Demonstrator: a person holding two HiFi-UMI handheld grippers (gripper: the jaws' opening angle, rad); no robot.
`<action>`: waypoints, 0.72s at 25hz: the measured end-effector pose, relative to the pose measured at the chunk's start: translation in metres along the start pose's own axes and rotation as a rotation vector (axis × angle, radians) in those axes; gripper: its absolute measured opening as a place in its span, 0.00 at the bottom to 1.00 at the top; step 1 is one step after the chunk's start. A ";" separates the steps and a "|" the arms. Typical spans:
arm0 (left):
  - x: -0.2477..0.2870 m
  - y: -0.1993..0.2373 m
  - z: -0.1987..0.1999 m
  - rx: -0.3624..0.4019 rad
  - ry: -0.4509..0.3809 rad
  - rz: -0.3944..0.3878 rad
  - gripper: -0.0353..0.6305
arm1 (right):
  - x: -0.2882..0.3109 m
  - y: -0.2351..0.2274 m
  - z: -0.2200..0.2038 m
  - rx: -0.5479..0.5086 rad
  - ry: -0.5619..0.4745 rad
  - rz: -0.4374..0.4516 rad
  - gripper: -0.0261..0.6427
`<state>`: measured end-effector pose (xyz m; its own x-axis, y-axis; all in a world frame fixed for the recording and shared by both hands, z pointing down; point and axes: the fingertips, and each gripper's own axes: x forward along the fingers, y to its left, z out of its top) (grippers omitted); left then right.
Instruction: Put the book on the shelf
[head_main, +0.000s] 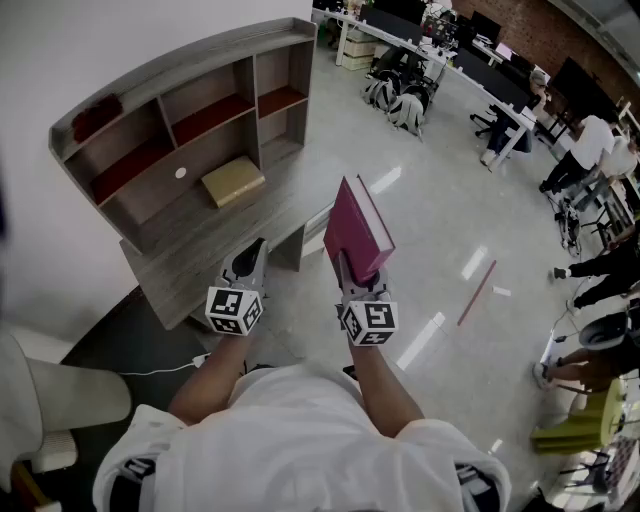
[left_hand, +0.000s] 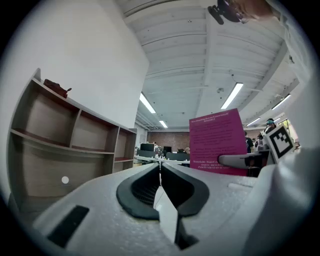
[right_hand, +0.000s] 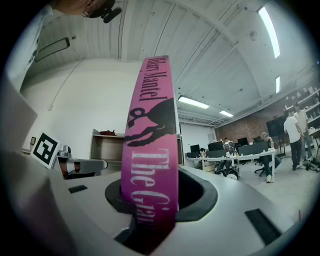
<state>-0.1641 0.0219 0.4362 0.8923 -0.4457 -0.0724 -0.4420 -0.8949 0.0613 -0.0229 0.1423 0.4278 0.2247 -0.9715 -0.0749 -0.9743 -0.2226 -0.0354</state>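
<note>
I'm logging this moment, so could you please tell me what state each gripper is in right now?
Left gripper: closed, empty.
Right gripper: closed on the pink book.

Pink hardback book held upright, apart from the grey wooden shelf.

Book: was magenta; its spine bore white lettering and a black figure.
Shelf: was grey-brown woodgrain with dark red boards.
Flat block: was tan.
Left gripper: carried black-and-white square markers.
Floor: was pale grey.
</note>
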 end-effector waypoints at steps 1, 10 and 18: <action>0.001 0.000 0.001 -0.003 -0.004 0.001 0.08 | 0.000 0.000 0.000 0.003 0.001 -0.001 0.26; -0.002 -0.012 -0.003 -0.034 -0.003 -0.023 0.08 | -0.004 0.004 -0.005 0.020 0.012 0.012 0.26; -0.002 -0.013 -0.001 -0.036 -0.013 0.002 0.08 | -0.004 0.004 0.001 0.033 -0.007 0.041 0.26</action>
<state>-0.1603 0.0342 0.4367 0.8901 -0.4478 -0.0849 -0.4399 -0.8928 0.0969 -0.0271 0.1450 0.4268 0.1846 -0.9793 -0.0837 -0.9816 -0.1794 -0.0653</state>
